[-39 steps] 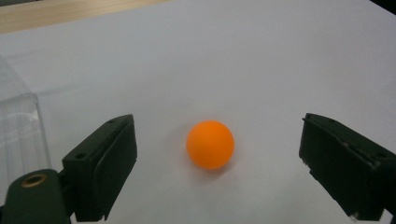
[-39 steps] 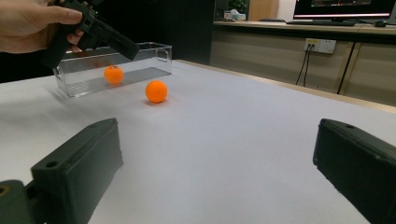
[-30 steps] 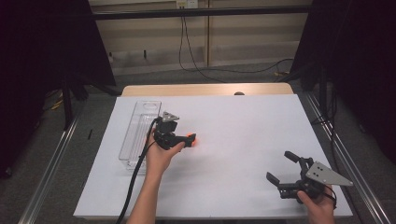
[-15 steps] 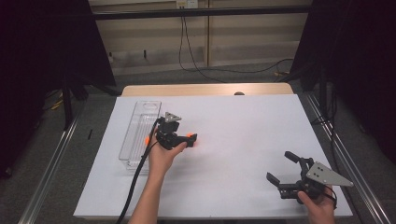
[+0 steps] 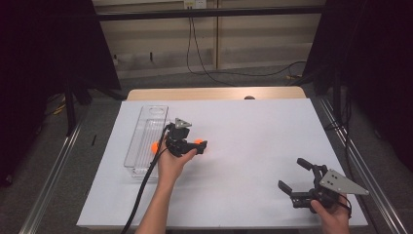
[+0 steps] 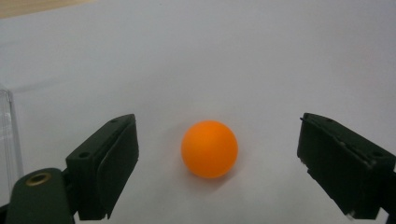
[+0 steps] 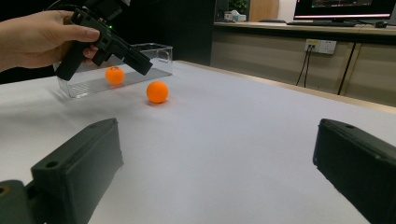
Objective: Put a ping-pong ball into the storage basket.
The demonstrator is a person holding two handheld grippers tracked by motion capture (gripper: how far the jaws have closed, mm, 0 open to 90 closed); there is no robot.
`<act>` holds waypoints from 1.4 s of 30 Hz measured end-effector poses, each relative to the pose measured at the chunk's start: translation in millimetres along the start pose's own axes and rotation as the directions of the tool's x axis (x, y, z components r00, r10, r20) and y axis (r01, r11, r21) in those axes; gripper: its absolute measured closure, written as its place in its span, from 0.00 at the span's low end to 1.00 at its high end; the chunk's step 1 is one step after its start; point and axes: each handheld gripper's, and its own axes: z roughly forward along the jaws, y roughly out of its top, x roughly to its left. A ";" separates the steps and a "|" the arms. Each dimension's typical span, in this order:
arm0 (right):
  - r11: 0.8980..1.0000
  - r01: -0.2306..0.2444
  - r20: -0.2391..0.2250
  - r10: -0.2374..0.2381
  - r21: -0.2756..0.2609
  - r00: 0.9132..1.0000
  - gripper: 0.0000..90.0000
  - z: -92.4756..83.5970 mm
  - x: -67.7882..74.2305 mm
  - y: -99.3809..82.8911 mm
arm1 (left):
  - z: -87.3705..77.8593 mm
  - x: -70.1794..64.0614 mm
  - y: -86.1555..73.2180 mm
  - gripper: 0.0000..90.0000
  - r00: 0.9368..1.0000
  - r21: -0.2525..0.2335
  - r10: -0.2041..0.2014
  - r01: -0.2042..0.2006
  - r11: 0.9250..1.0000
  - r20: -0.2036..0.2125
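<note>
My left gripper (image 6: 217,163) straddles the ball (image 6: 209,149) on the tabletop (image 6: 261,56), jaws spread and just closing, to pinch it.

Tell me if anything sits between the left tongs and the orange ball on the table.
Nothing visible does. In the left gripper view the orange ball lies on bare white table between the open jaws of the left tongs, untouched by either. The clear tray stands off to the side.

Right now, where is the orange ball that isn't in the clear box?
The orange ball lies on the white table, between the left gripper's open jaws, just right of the clear tray.
</note>
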 end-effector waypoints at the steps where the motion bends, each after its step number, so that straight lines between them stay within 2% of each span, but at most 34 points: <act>1: 1.000 0.000 0.001 0.000 0.000 1.000 0.01 -0.1 -0.1 0.0 | 0.3 0.0 -0.1 0.14 1.000 -0.001 -0.003 0.003 1.000 0.002; 14: 1.000 0.001 0.002 -0.001 -0.001 1.000 0.01 -0.2 0.1 -0.2 | 8.8 0.9 -2.7 0.20 1.000 0.017 -0.001 0.001 1.000 0.001; 20: 1.000 0.000 0.003 0.000 0.000 1.000 0.01 -0.2 0.0 -0.3 | 12.2 0.3 -3.8 0.26 1.000 0.027 0.021 -0.021 0.999 0.002; 42: 1.000 -0.005 0.007 0.005 -0.001 1.000 0.01 -1.3 -0.6 -0.7 | 27.6 0.1 -9.5 0.41 0.999 0.064 0.034 -0.033 0.997 -0.004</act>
